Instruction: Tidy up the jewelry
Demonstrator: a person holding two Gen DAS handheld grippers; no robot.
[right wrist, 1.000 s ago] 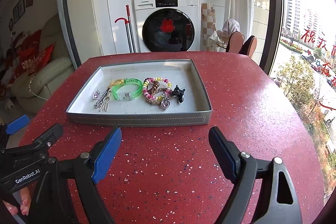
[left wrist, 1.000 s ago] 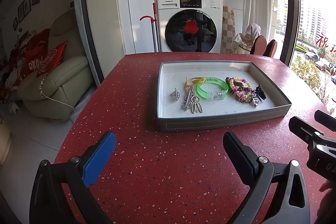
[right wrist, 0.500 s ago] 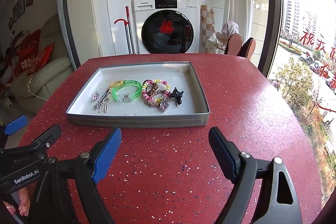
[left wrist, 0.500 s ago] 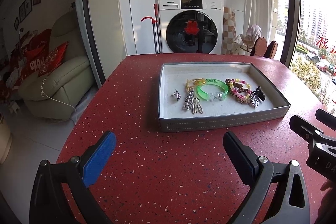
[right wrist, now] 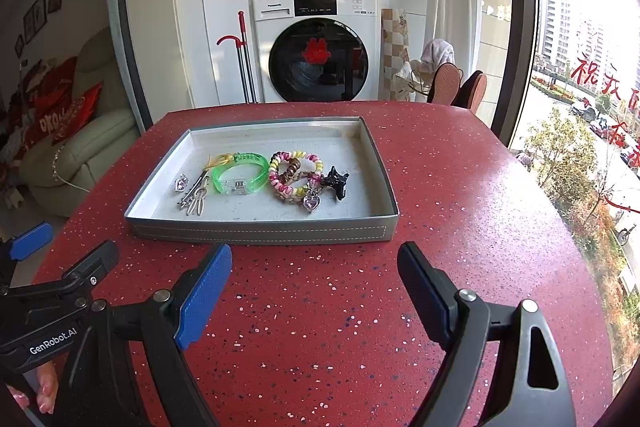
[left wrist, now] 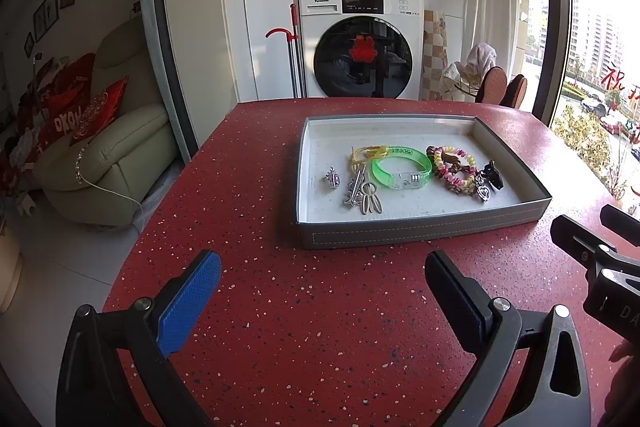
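Grippers: left gripper (left wrist: 322, 291) and right gripper (right wrist: 314, 281) gape wide, empty, short of the tray's (right wrist: 260, 229) near wall.
Jewelry: green bangle (right wrist: 240, 174), beaded bracelets (right wrist: 294, 175) clustered mid-tray.
Risk: tangled pieces likely lift together.

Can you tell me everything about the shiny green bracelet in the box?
The green bracelet is a see-through, bright green band that looks like plastic, with a clear clasp part at the front and small printing on the back. It lies flat on the pale floor of the grey tray, near the middle. Yellow cord lies against its back left side, silver hair clips lie just to its left, and the colourful coiled bracelet sits close on its right. Neither gripper touches it.
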